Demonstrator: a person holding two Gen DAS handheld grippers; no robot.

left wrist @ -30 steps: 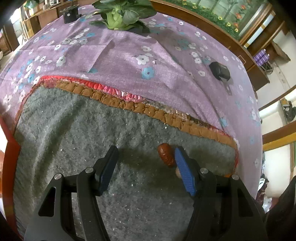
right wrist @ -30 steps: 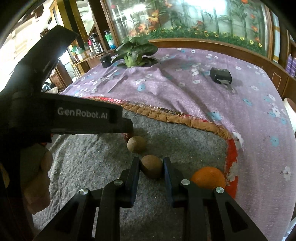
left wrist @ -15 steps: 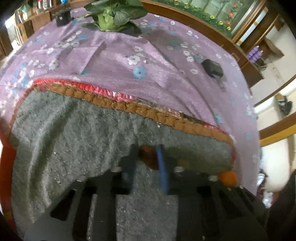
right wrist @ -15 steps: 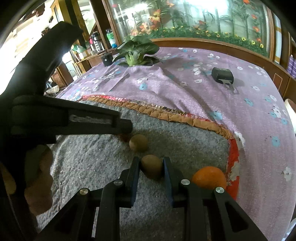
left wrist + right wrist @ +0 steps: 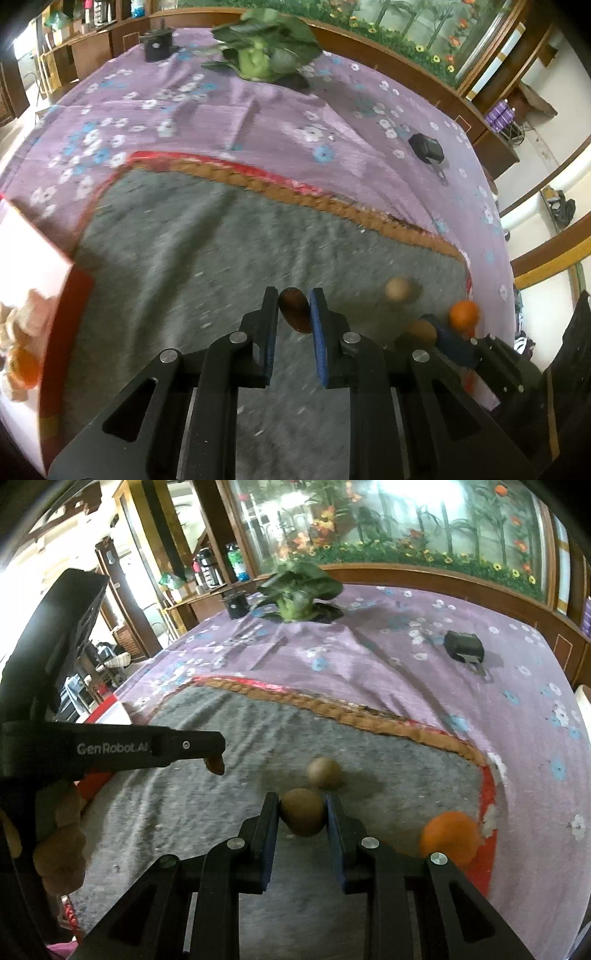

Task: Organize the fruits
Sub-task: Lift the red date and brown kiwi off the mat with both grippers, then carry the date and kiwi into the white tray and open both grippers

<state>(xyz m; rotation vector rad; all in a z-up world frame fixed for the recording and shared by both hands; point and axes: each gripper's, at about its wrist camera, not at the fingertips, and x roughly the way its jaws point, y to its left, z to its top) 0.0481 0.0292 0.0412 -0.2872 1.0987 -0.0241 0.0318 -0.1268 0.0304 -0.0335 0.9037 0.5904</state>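
— Fruits first: where did they sit against my claws?

— My left gripper was pinching a dark reddish-brown date between its blue-padded fingers; the date stood on end in the gap, glossy and oblong, its tip poking past the fingertips. It hung over the grey mat, toward the mat's near edge. My right gripper was pressed onto a brown kiwi, round and dull-skinned, filling the whole gap between the pads.

— And the loose ones?

— A second kiwi, paler, lay on the grey mat just beyond the held one, close behind it; I couldn't tell whether they touched. An orange sat at the mat's right edge, against the red border, well to the right of my right claw. From the left wrist view the same orange showed beside the right gripper's fingers.

— Anything else on the table?

— The mat lay on a purple flowered cloth. A leafy green vegetable sat at the cloth's far edge, a small black cylinder left of it, and a black box toward the far right. At the mat's left edge stood a red-sided box holding something orange, too blurred to name.
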